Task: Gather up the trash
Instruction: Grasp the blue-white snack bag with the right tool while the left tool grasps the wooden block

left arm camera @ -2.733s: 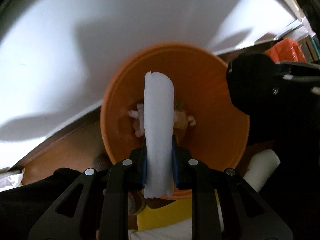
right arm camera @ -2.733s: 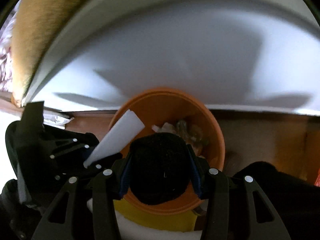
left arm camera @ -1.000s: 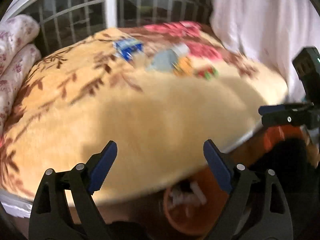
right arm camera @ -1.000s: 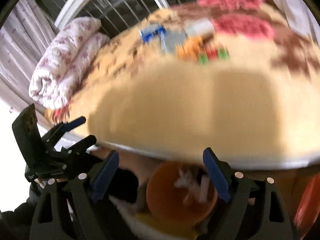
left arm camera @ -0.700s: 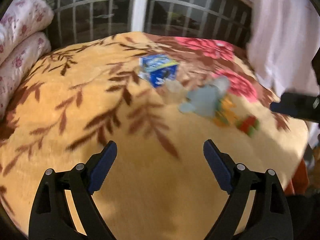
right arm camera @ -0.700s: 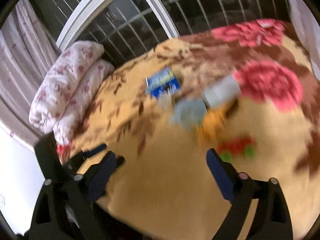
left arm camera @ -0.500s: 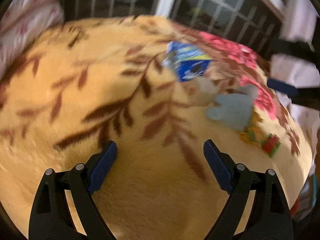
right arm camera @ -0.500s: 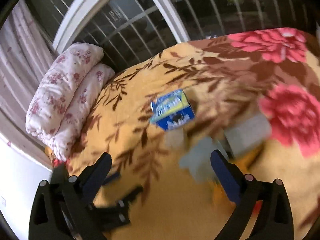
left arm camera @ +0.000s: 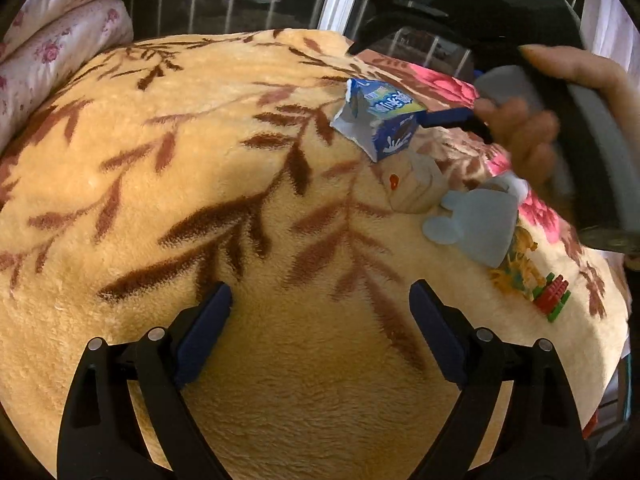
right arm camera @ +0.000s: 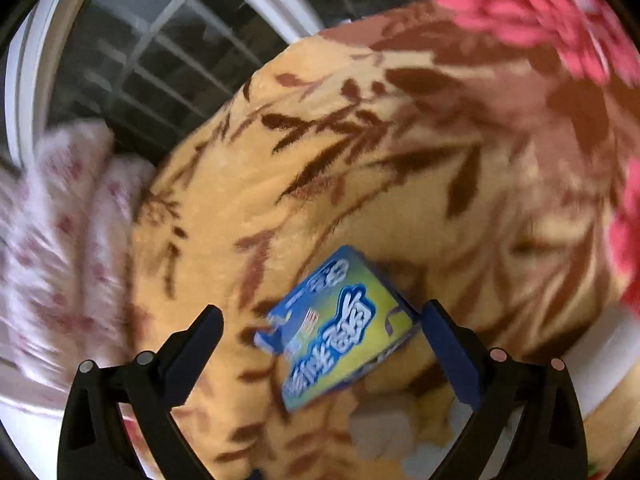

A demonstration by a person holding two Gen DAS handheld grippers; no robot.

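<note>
The blue milk carton (right arm camera: 340, 328) lies on its side on the bed's blanket (left arm camera: 200, 160), between the spread jaws of the right hand-held gripper (right arm camera: 320, 344), leaning toward the pad at three o'clock, not yet pinched. Centre it, then squeeze its flat faces gently, since the empty box crushes easily. The left hand-held gripper (left arm camera: 320, 320) is released, empty
</note>
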